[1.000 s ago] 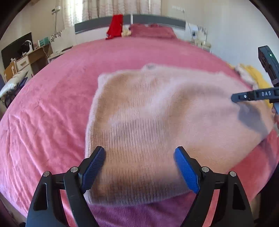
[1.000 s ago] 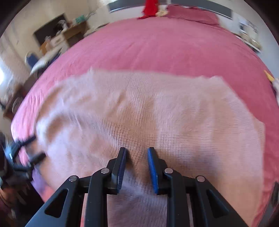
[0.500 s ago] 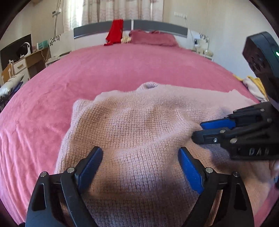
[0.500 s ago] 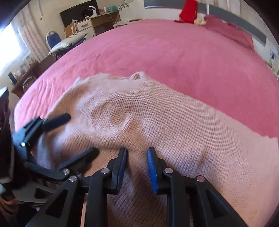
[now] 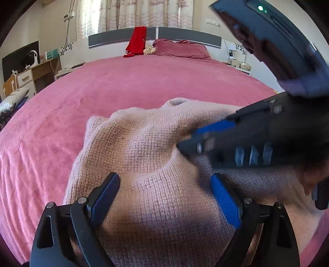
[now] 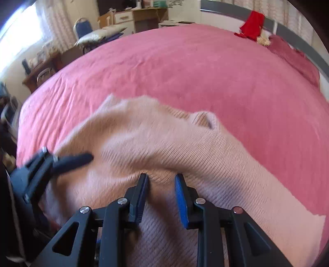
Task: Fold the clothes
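Pale pink knitted sweater (image 5: 156, 164) lies rumpled on the pink bed (image 5: 144, 82). Right gripper (image 6: 162, 180) — jaws narrowly apart, a raised fold of knit between them; grip cannot be confirmed. Left gripper (image 5: 164, 189) — jaws have just been opening, wide over the sweater.

Sunlit bedroom: patterned curtains (image 5: 144, 14) behind a grey headboard (image 5: 185, 37), wooden desk (image 5: 41, 69) leftward.
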Tool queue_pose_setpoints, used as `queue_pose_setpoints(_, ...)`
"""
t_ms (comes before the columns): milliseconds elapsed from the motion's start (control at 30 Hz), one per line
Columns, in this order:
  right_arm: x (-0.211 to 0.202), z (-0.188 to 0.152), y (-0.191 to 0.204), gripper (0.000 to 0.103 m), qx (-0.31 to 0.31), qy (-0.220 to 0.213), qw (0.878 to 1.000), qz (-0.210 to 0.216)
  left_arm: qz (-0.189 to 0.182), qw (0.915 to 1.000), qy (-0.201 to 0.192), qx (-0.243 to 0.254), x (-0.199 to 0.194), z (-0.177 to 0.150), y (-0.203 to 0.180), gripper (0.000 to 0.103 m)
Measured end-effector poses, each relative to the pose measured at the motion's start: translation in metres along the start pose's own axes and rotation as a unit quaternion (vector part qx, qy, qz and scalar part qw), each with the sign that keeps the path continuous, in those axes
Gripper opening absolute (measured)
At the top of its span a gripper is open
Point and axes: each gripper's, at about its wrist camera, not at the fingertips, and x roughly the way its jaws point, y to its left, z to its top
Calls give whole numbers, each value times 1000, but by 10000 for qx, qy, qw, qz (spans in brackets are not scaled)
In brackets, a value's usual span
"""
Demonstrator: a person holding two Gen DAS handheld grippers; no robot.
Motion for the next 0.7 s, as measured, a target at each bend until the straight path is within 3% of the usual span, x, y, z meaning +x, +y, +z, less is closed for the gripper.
queue_pose_setpoints(100,-32,-4,-23,25,886,-488,9940,414,-64,10000,-14,-16,0,-2,2,93)
queue_pose_setpoints(200,-50,-10,-27,28,1127,-610,9911,373,-17,10000,-7,32,0,-2,0,94)
queue_pose_setpoints(300,-25,-2,-19,28,560,-107,9972,480,-2,10000,-15,40,-1,-4,1,94)
queue_pose_setpoints(333,-8,1,-12,28,242,195,9989,346,22,10000,-8,55,-1,-4,1,94)
queue_pose_setpoints(400,11,7,1,28,-358,329,9988,-47,73,9999,-3,85,0,-6,0,94)
queue_pose_setpoints(467,12,19,-3,27,-286,80,9996,4,84,9999,-12,97,0,-6,-1,94)
queue_pose_setpoints(600,-17,34,-29,26,755,-459,9943,597,24,10000,-16,70,1,-8,-1,95)
queue_pose_setpoints(667,-23,39,-30,28,834,-613,9926,639,29,10000,-11,77,1,-9,0,95)
queue_pose_setpoints(700,-15,44,-24,28,638,-455,9950,622,37,10000,-12,82,2,-9,0,95)
